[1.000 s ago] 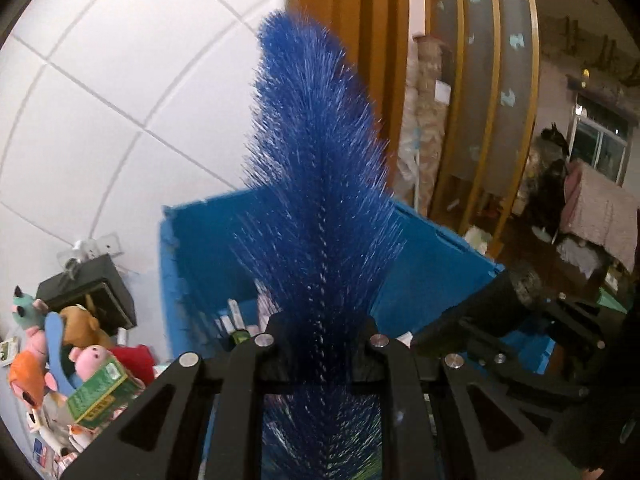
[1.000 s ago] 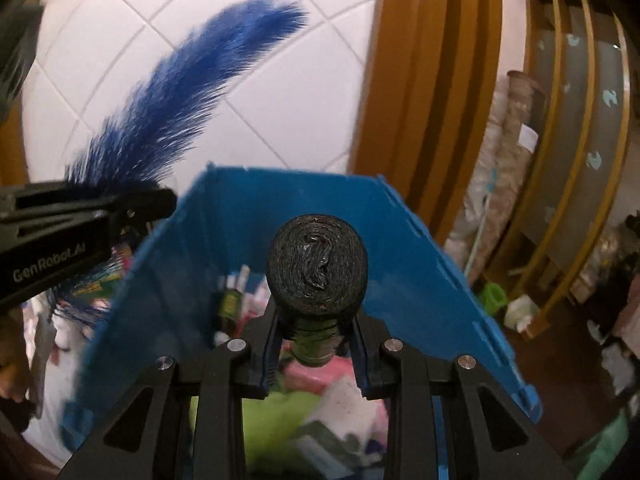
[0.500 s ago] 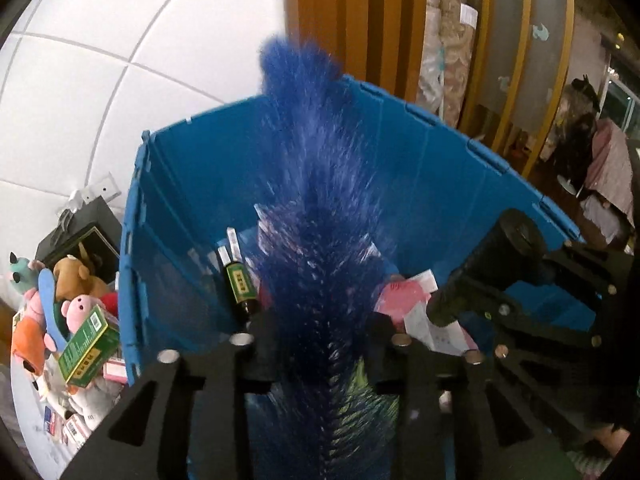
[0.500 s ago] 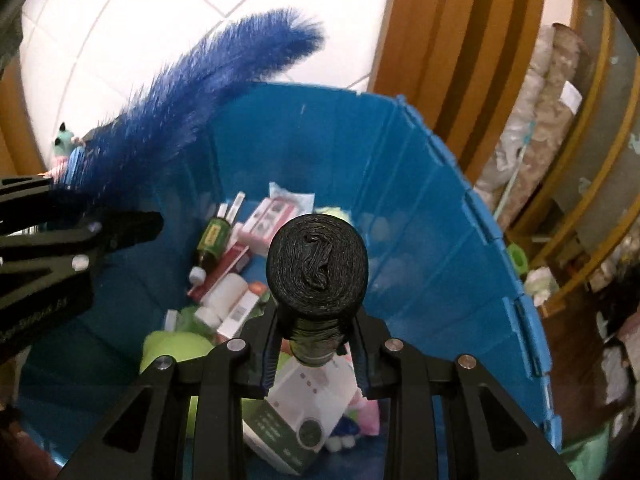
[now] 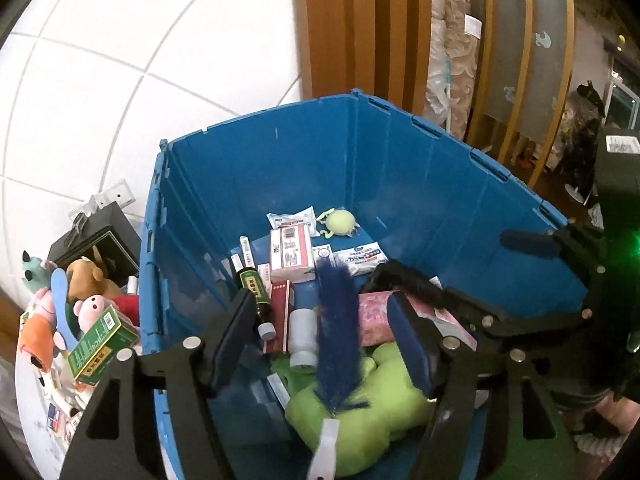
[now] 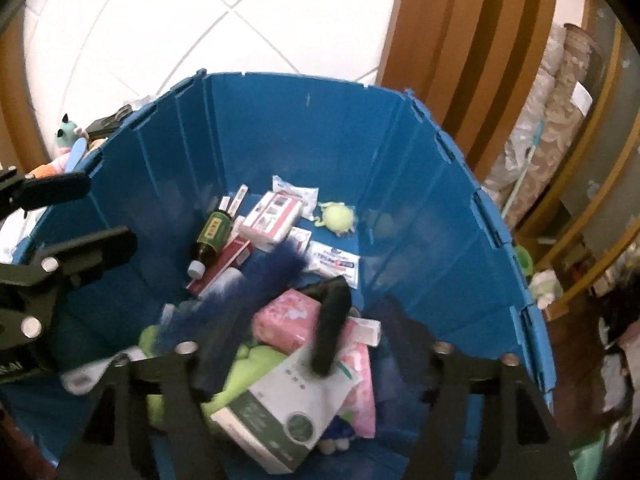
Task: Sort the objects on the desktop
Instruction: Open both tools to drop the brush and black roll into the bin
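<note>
1. The blue bin is open at the top, and its tall walls fence in every side.
2. The far floor is crowded with boxes, a bottle and a yellow-green ball toy, with only thin blue gaps showing between them.
3. Nearer in, the blue feather duster lies on the green plush, and the black roll is tilted over the pink pack.
4. Outside the left wall, plush toys and a green box crowd the surface.
</note>
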Motion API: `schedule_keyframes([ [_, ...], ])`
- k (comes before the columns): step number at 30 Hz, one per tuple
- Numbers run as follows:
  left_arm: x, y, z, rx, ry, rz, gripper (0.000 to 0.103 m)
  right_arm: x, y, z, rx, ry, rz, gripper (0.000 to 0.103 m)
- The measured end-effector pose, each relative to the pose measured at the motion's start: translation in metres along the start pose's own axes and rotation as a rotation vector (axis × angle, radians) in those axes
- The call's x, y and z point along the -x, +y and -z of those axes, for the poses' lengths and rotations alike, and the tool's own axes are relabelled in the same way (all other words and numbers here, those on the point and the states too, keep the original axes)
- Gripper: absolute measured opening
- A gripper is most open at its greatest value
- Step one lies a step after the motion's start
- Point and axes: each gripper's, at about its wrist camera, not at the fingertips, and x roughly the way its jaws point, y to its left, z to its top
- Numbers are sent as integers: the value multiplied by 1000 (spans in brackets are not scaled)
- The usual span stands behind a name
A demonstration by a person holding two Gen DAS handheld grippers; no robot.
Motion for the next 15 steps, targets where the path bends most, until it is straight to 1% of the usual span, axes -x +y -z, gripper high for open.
schedule_keyframes([
  [2,3,3,2,4,-12,1,67,3,2,0,7,-6,2,93],
  [5,10,7,5,7,-31,-3,67,10,4,0,10,-19,5,102],
  [11,23,14,13,14,-59,1,67,25,11,1,11,-48,6,103],
  [15,37,23,18,21,-96,0,67,34,21,3,22,-67,-4,103],
])
